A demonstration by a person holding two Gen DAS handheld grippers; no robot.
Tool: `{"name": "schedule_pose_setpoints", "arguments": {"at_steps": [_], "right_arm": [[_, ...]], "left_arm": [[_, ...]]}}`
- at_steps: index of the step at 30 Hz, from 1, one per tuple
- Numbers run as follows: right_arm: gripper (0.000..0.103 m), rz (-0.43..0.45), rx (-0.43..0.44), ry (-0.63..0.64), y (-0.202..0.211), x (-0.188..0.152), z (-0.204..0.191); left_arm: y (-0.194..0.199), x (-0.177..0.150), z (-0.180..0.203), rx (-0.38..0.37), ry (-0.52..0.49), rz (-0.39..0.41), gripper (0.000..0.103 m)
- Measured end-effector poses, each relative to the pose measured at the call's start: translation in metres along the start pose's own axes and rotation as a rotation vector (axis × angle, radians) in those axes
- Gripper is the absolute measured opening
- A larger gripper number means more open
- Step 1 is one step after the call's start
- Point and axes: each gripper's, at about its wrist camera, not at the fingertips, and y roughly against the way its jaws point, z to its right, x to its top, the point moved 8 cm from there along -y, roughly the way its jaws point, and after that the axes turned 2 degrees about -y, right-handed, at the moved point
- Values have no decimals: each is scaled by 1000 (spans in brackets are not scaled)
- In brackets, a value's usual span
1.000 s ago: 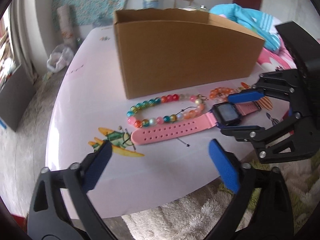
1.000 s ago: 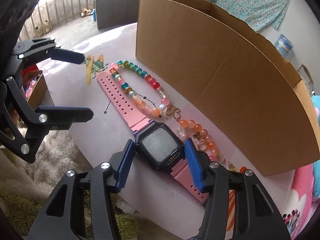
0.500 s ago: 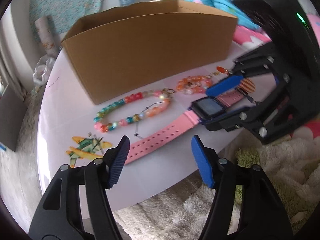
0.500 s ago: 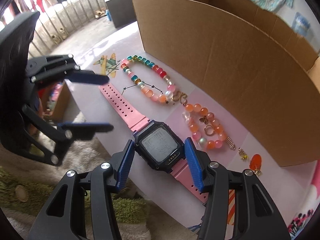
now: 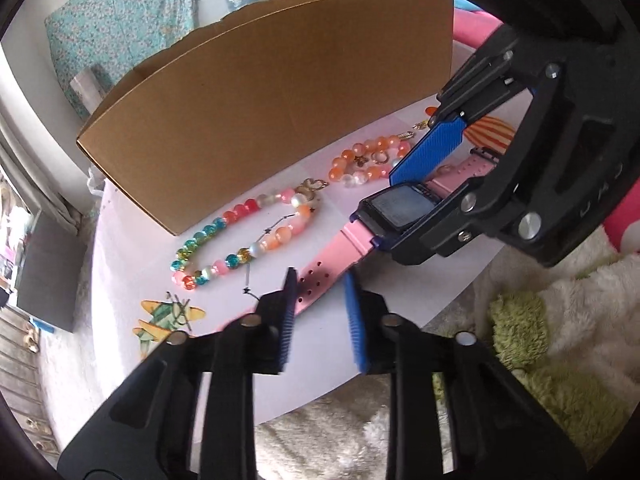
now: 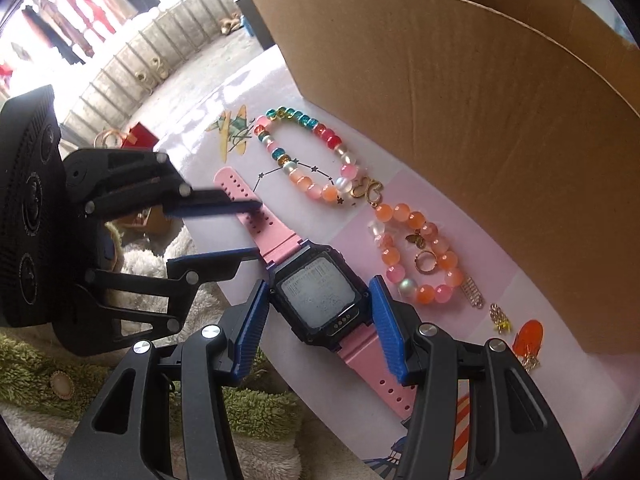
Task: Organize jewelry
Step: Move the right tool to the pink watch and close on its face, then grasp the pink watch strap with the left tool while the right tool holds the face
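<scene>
A pink-strapped digital watch (image 6: 316,296) lies near the table's front edge, also in the left wrist view (image 5: 394,210). My right gripper (image 6: 318,322) is shut on its dark case. My left gripper (image 5: 320,304) straddles the long pink strap (image 5: 326,270), its jaws narrowed around it with small gaps showing. A multicoloured bead bracelet (image 5: 244,242) and an orange bead bracelet (image 5: 362,162) lie behind the watch. A gold ring (image 6: 426,262) sits inside the orange bracelet (image 6: 420,252).
A tall open cardboard box (image 5: 272,92) stands behind the jewelry, also in the right wrist view (image 6: 480,112). Small gold charms (image 6: 498,314) and an orange pendant (image 6: 530,336) lie by the box. A fluffy rug (image 5: 520,340) lies below the table (image 5: 140,264) edge.
My left gripper has moved in over the strap and its jaws have narrowed from wide open. The right gripper keeps its hold on the watch case.
</scene>
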Motion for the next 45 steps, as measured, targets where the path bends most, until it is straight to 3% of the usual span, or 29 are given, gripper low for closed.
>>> {"name": "schedule_pose_setpoints", "arguments": {"at_steps": [4,11,16,22,26,29,33,37,45], "right_arm": [[50,61,-6,-47,17,-20,9],[50,133,-179,-84,39,-52,27],[50,162,-329,-23,46,-61,23],[24,155,-529,59,39,-71,16],[11,182,-592,58,40,-73,9],[4,204,-688,84,41,-75,3],[3,233,-828,117,44,-76,0],[3,244,-884,146,48,-80,-2],[7,217,-806,140,44,-72,-6]], "left_arm": [[7,-4,-3,-34,20,-5,14],[8,-4,-6,-130,105,-32,14],[5,-2,-15,-165,145,-54,14],[4,-3,-19,-158,137,-56,14],[4,-2,-14,-129,115,-42,14],[5,-3,-9,-89,77,-19,13],[6,-1,-4,-35,32,17,8],[9,2,-3,-24,15,45,6],[7,4,-5,-56,22,41,6]]}}
